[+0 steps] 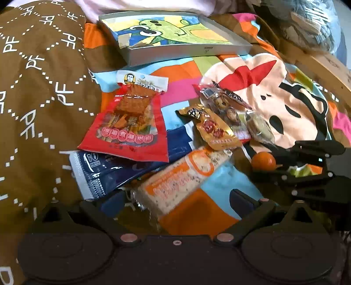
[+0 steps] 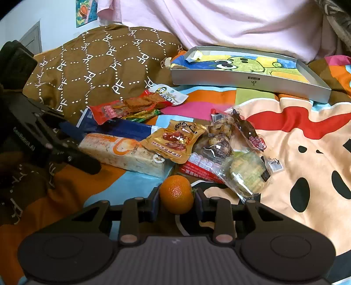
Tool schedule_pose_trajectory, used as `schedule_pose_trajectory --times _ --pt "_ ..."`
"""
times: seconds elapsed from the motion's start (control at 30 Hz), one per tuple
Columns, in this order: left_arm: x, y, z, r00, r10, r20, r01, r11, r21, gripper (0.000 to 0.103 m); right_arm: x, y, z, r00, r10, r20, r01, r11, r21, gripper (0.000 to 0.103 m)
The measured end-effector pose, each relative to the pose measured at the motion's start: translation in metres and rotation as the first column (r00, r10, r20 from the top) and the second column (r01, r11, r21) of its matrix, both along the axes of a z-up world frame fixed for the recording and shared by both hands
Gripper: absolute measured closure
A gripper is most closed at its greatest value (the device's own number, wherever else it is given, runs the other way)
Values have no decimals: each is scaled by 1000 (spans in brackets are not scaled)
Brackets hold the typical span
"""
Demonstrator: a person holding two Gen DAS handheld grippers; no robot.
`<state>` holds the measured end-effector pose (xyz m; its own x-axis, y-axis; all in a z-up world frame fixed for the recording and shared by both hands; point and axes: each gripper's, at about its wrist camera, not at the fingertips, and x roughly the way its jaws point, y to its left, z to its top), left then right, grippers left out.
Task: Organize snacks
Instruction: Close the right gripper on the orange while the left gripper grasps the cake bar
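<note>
Snack packets lie in a pile on a colourful bed sheet. My right gripper (image 2: 176,197) is shut on a small orange mandarin (image 2: 176,194), also seen in the left wrist view (image 1: 263,161). My left gripper (image 1: 178,200) is open, its fingers on either side of the near end of an orange-and-white bar packet (image 1: 182,182), which also shows in the right wrist view (image 2: 122,151). Nearby lie a red tofu packet (image 1: 129,125), a dark blue packet (image 1: 122,168), a gold date packet (image 1: 214,129) and clear-wrapped pastries (image 2: 245,173).
A shallow grey box (image 1: 188,53) lined with a cartoon drawing sits at the back of the bed; it also shows in the right wrist view (image 2: 248,82). A brown patterned pillow (image 1: 39,87) lies on the left. Pink bedding (image 2: 219,19) is behind.
</note>
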<state>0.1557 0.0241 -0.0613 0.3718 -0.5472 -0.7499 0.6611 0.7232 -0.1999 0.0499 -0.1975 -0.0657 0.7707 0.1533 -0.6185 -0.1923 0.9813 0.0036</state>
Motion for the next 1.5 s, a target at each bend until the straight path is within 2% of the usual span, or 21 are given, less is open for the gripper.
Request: schedule_pose_trajectory --times 0.2,0.3,0.47,0.6,0.8,0.9,1.1,1.27,1.33,1.5 --pt "1 -13 -8 996 -89 -4 89 996 19 6 -1 1 0 1000 -4 -1 4 1000 -4 66" --pt "-4 -14 -6 992 -128 -21 128 992 6 9 -4 0 1 1000 -13 -5 13 1000 5 66" --pt "-21 -18 1 969 -236 -72 234 972 -30 12 -8 -4 1 1000 -24 -8 24 1000 8 66" --pt "-34 -28 0 957 -289 -26 289 957 15 12 -12 -6 0 1000 -28 -12 28 1000 0 66" --pt "-15 -39 -10 977 -214 -21 215 976 30 12 -14 -8 -4 999 -35 -23 35 999 -1 66" --pt "-5 -49 -14 982 -187 -7 187 980 65 12 -12 -8 -5 999 -35 -27 35 999 -2 65" --pt "-6 -61 -17 977 -211 25 207 971 118 13 -7 -4 -7 999 -27 -27 26 999 -19 62" --pt "-8 -64 -16 982 -186 34 180 974 134 26 -2 -3 -9 999 -16 -39 15 999 -32 59" --pt "-12 -65 -15 982 -187 33 182 974 134 38 -2 -1 -9 999 -15 -42 13 999 -41 59" --pt "-20 -72 -13 982 -187 25 182 973 141 58 -5 3 -10 999 -13 -42 11 998 -65 59"
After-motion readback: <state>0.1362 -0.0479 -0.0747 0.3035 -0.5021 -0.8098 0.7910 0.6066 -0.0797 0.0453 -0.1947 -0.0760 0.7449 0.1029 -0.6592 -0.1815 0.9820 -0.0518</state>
